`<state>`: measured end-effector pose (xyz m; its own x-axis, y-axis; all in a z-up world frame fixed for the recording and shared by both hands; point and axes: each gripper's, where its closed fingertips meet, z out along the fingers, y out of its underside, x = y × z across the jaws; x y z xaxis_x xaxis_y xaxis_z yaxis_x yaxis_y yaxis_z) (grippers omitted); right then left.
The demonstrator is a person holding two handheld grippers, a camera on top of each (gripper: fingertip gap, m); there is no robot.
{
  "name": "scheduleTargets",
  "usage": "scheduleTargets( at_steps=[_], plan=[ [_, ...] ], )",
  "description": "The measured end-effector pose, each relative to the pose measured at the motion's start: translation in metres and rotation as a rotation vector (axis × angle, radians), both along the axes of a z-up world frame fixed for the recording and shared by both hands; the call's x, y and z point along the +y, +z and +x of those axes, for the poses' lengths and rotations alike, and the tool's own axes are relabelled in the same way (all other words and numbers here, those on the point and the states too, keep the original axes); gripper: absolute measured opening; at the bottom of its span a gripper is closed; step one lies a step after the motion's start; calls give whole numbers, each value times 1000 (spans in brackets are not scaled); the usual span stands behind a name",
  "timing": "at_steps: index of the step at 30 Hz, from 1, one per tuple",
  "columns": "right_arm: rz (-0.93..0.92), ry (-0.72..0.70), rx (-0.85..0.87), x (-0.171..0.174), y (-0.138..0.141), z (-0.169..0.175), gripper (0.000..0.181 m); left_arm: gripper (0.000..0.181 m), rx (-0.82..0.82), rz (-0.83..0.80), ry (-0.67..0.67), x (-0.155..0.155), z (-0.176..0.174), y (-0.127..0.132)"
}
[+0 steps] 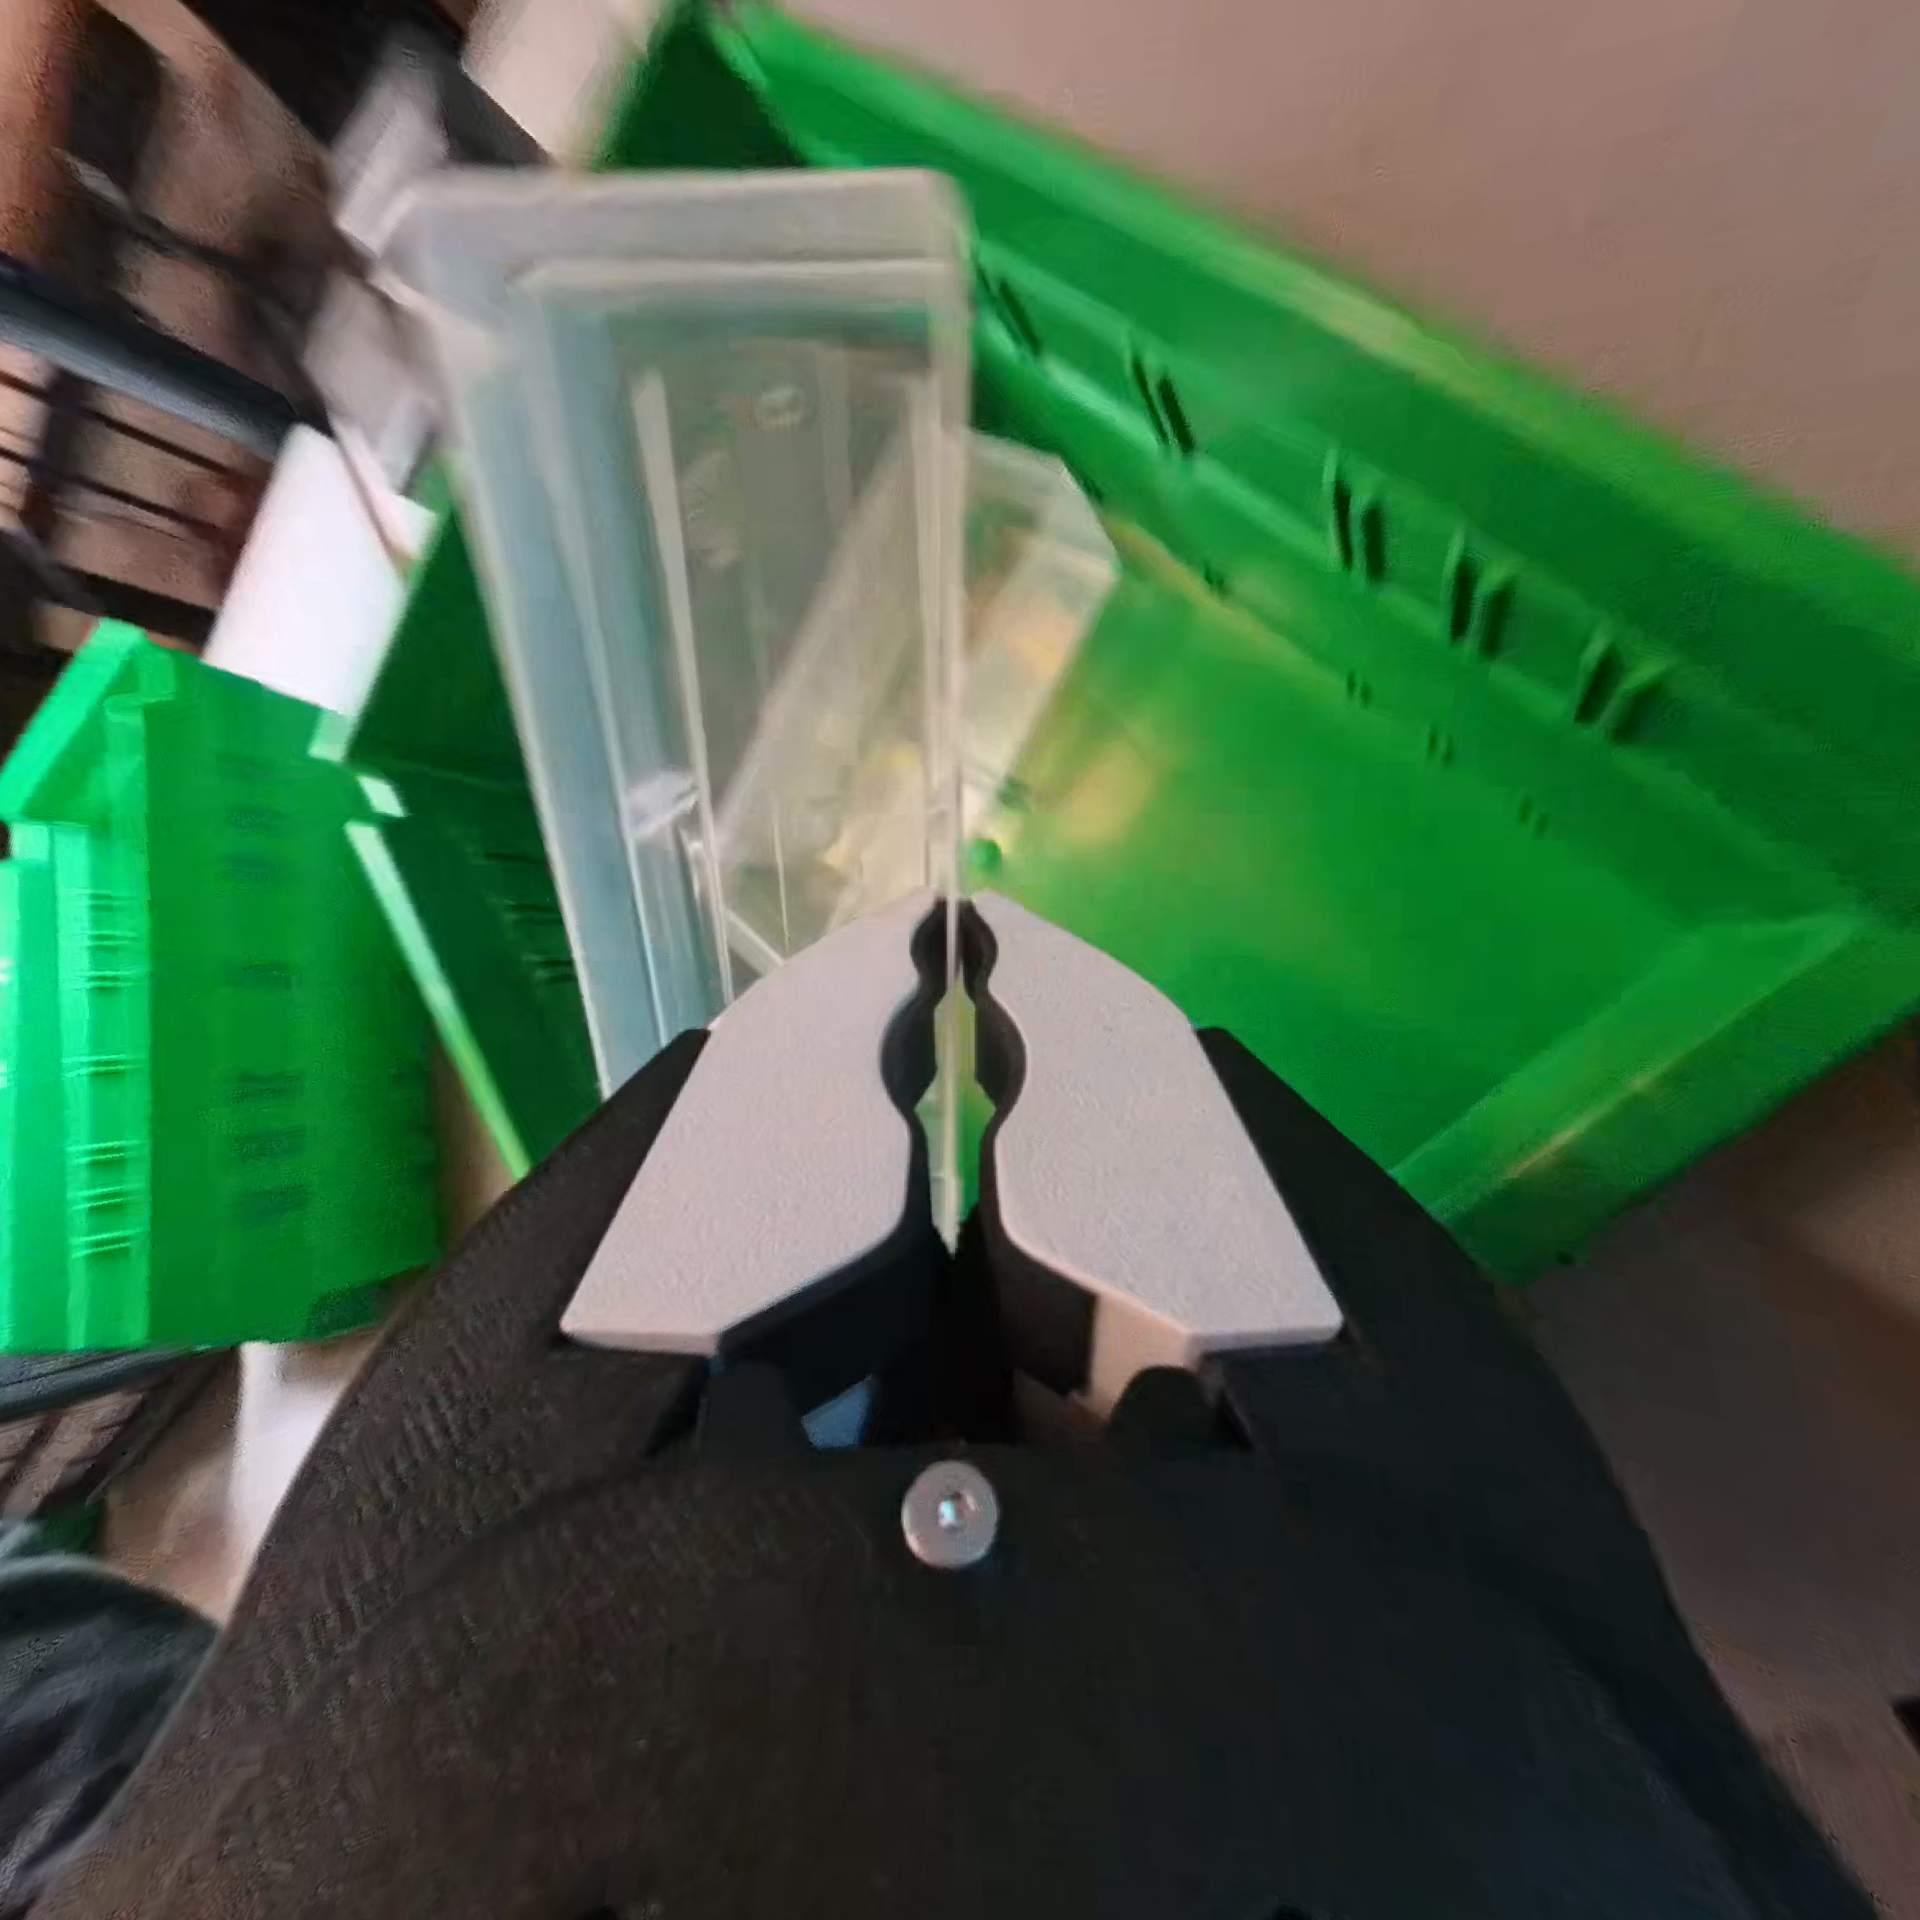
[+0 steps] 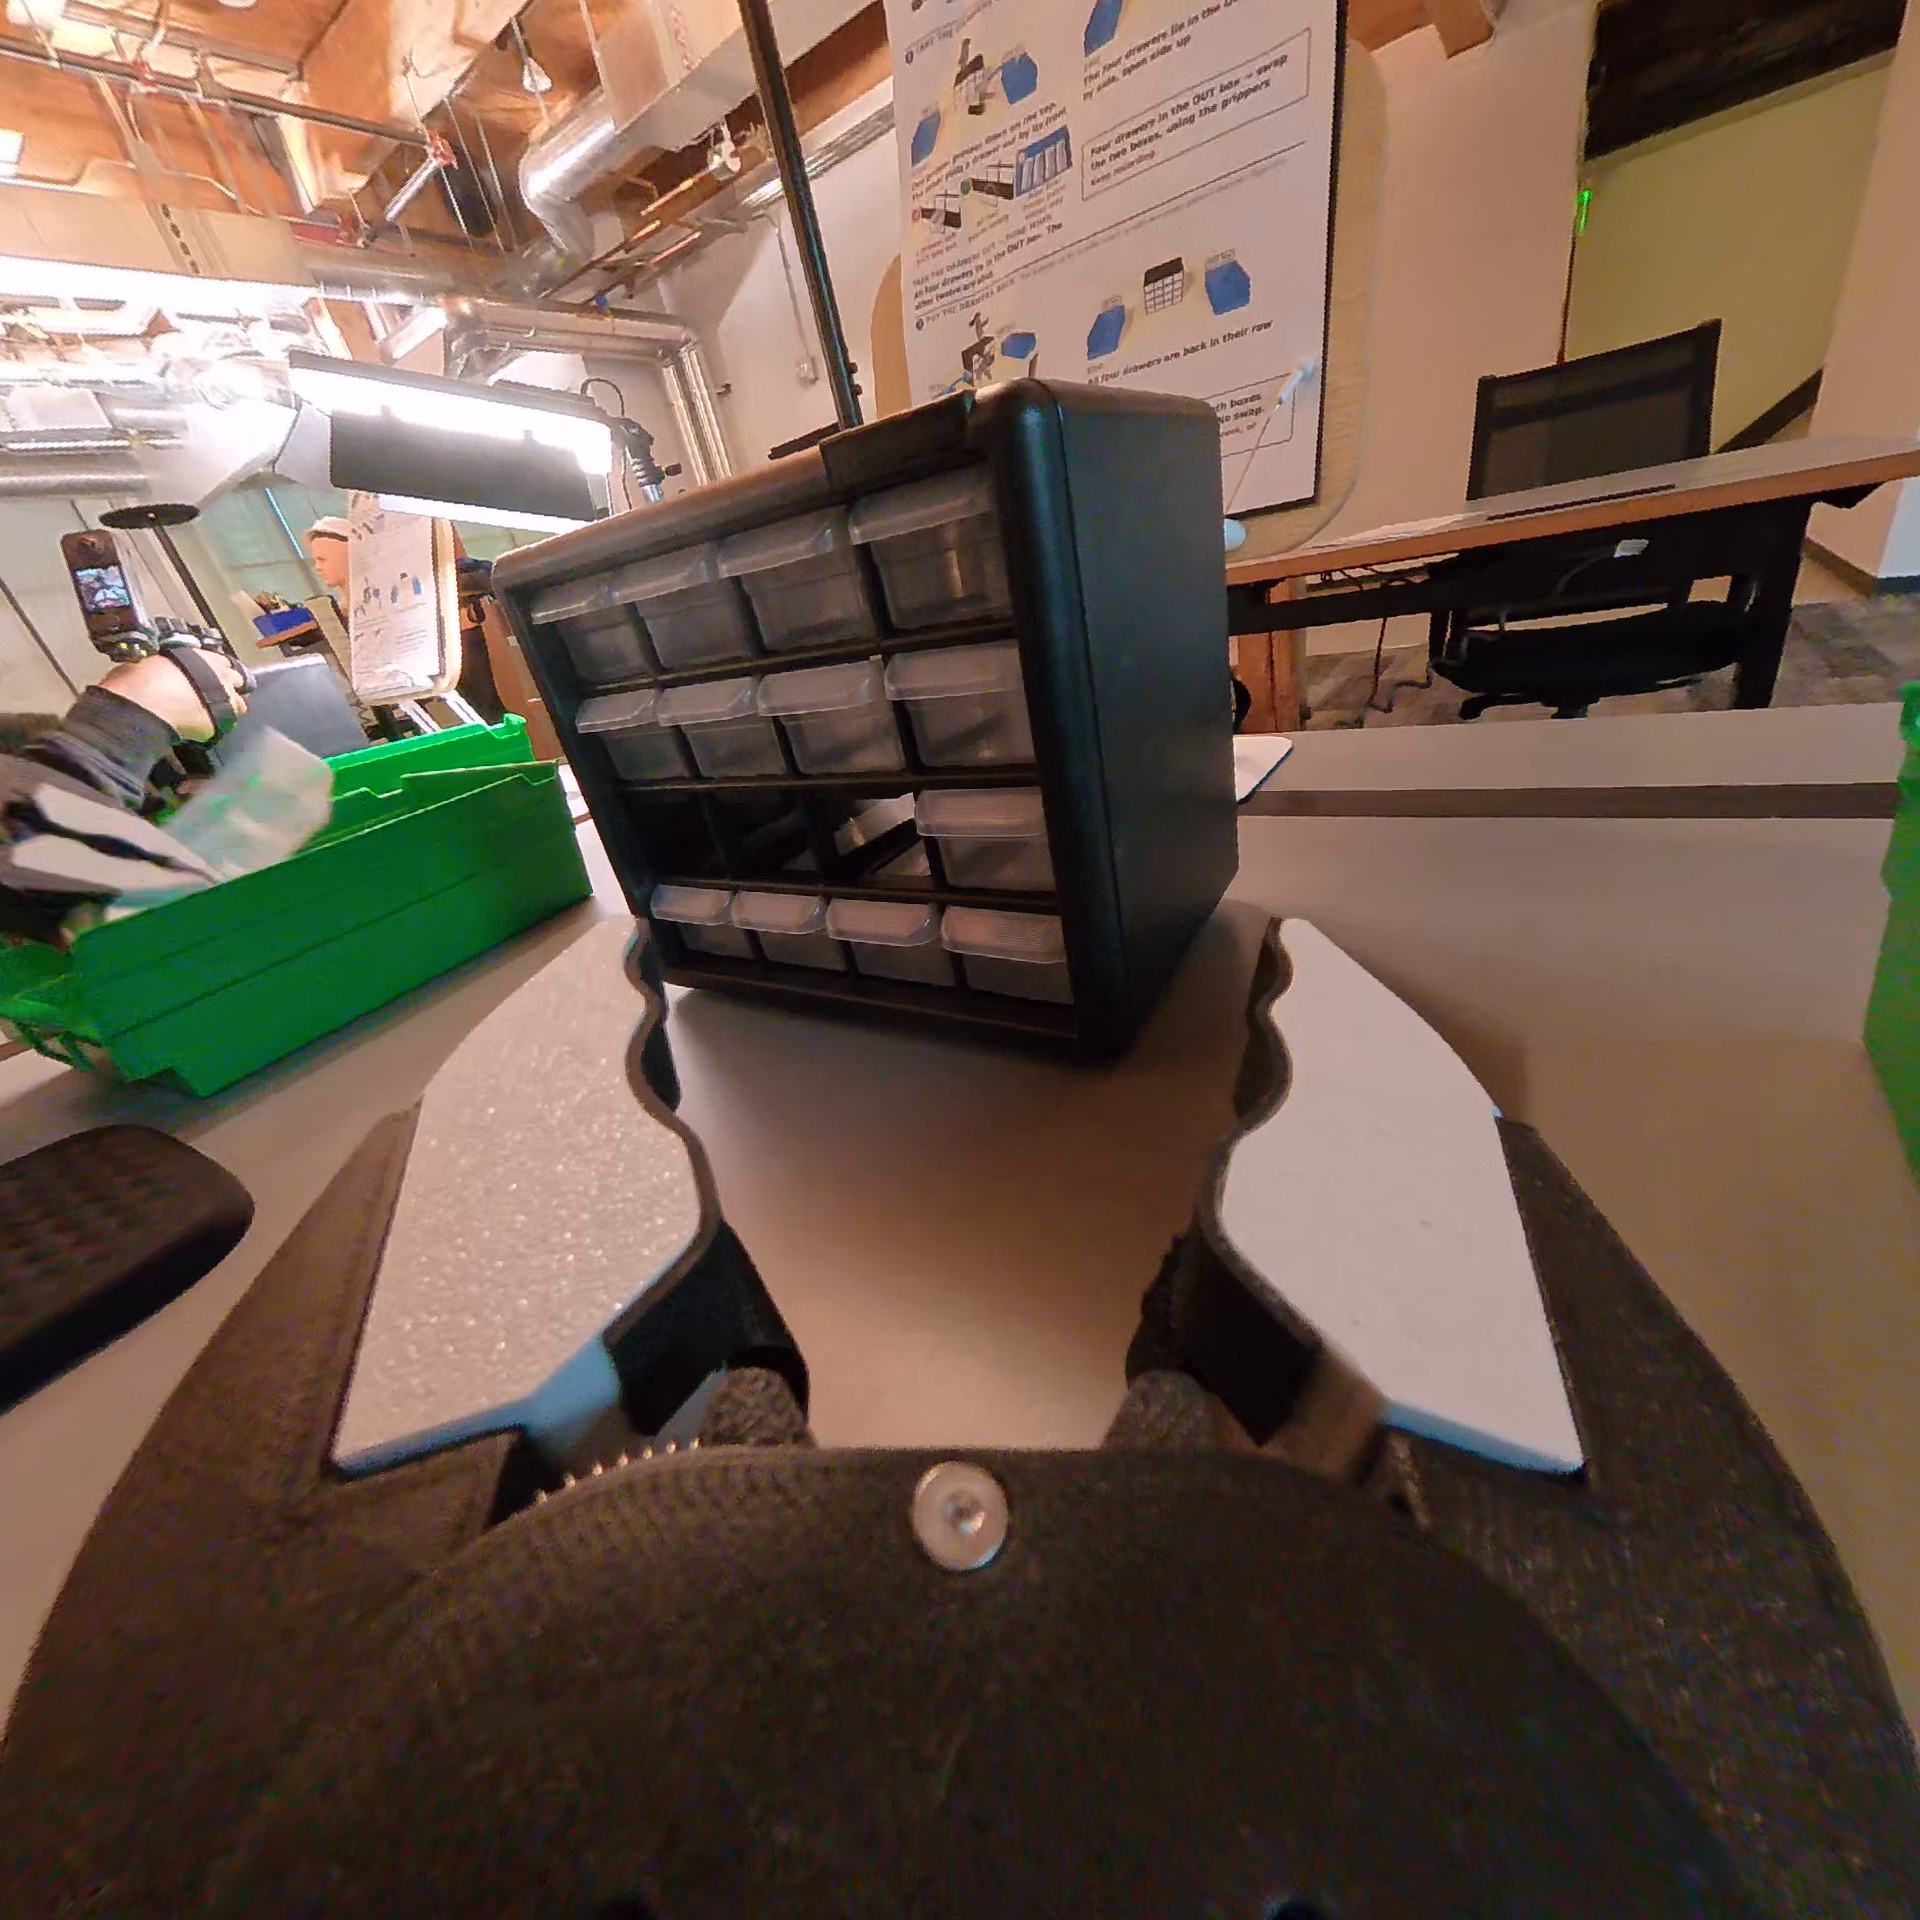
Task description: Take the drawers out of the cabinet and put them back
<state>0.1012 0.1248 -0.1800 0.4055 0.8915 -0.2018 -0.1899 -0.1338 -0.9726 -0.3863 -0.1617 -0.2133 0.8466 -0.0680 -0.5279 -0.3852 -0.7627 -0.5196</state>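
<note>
My left gripper (image 1: 951,914) is shut on the thin wall of a clear plastic drawer (image 1: 717,540) and holds it over a green bin (image 1: 1455,790); the view is blurred by motion. A second clear drawer (image 1: 1029,582) lies inside that bin. In the right wrist view the black cabinet (image 2: 1132,665) stands on the grey table (image 2: 1558,935), its third row showing three empty slots (image 2: 769,842) and one drawer at the right. My right gripper (image 2: 951,987) is open and empty just in front of the cabinet. The left gripper with its drawer (image 2: 249,800) shows over the green bin (image 2: 343,935) at the left.
A second green bin (image 1: 208,1039) sits left of the first. Another green container edge (image 2: 1896,935) is at the far right. A black padded rest (image 2: 94,1236) lies at the near left. A poster board, a lamp, a desk and a chair stand behind the table.
</note>
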Motion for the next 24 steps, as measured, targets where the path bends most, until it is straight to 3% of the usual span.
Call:
scheduleTargets(
  at_steps=[1, 5, 7, 10, 14, 18, 20, 24],
  plan=[
    [4, 0, -1, 0, 0, 0, 107, 2, 31, 107, -1, 4, 7, 19],
    [27, 1, -13, -3, 1, -1, 107, 1, 26, 636, 5, 22, 59, 95],
    [45, 4, -20, -5, 1, -2, 107, 1, -173, 930, -89, 35, 109, 128],
    [82, 7, -45, -8, 1, -5, 107, 1, -641, 1267, -272, 58, 180, 163],
    [157, -8, -80, -11, 2, -6, 108, 1, -1265, 1334, -416, 89, 248, 169],
    [283, -31, -129, -16, 5, -6, 108, 1, -1832, 1304, -405, 108, 277, 162],
    [416, -60, -179, -22, 8, -7, 105, 1, -2001, 1254, -352, 120, 293, 151],
    [795, -201, -423, -29, 2, -13, 96, 1, -2115, 1099, -250, 141, 332, 129]
  ],
)
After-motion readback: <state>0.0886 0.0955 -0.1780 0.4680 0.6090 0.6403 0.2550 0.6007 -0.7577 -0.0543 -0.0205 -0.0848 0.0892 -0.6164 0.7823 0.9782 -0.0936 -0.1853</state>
